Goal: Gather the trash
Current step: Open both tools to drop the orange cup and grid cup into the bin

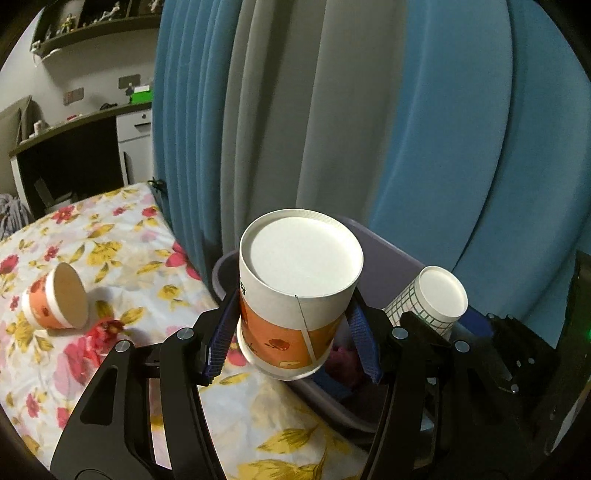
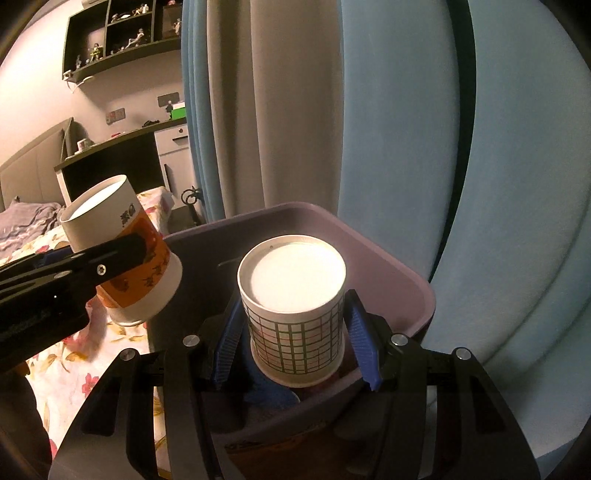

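Observation:
My left gripper point(image 1: 293, 343) is shut on an orange-and-white paper cup point(image 1: 295, 291), held base-forward at the near edge of a purple bin point(image 1: 380, 247). My right gripper point(image 2: 295, 343) is shut on a white cup with a green grid pattern point(image 2: 295, 314), held base-forward over the open purple bin point(image 2: 388, 266). The grid cup also shows in the left wrist view point(image 1: 428, 299), and the orange cup in the right wrist view point(image 2: 125, 251). A second orange-and-white cup point(image 1: 55, 299) lies on its side on the flowered bedsheet point(image 1: 110, 258).
Blue and grey curtains point(image 1: 332, 110) hang close behind the bin. The bin holds blue and pink items point(image 2: 273, 391). A dark desk with a white drawer unit point(image 1: 133, 140) and wall shelves point(image 1: 92, 26) stand at the far left.

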The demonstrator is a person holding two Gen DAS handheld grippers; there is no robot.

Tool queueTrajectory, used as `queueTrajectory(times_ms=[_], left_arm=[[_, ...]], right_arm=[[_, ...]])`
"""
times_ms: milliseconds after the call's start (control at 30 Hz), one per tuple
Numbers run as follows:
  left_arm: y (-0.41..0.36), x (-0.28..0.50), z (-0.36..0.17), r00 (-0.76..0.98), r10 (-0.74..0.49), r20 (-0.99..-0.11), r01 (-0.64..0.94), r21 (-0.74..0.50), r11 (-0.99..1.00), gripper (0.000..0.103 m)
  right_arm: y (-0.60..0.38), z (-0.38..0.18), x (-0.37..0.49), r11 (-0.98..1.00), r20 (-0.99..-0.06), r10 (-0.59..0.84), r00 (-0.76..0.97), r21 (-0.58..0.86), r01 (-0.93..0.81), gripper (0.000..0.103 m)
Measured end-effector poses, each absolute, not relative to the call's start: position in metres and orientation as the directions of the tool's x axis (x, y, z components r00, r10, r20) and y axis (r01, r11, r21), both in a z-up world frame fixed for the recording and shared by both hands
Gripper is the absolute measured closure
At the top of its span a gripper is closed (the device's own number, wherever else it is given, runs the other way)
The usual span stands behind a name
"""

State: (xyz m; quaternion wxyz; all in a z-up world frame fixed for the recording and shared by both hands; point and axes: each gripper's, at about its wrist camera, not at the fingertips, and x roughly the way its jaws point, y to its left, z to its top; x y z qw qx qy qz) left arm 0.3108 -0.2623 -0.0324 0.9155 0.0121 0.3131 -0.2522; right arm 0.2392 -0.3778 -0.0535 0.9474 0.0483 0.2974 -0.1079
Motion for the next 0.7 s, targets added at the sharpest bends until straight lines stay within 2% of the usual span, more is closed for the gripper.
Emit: queueTrajectory(times_ms=[700], left_arm=[[-0.281,0.333,-0.052,0.619,-0.506,-0.600,0.494,-0.203,0.845,0.046]], right_arm=[[-0.384,-0.063,0.236,0.969,-0.613,-0.161,0.774,0.050,0.241,0.048]])
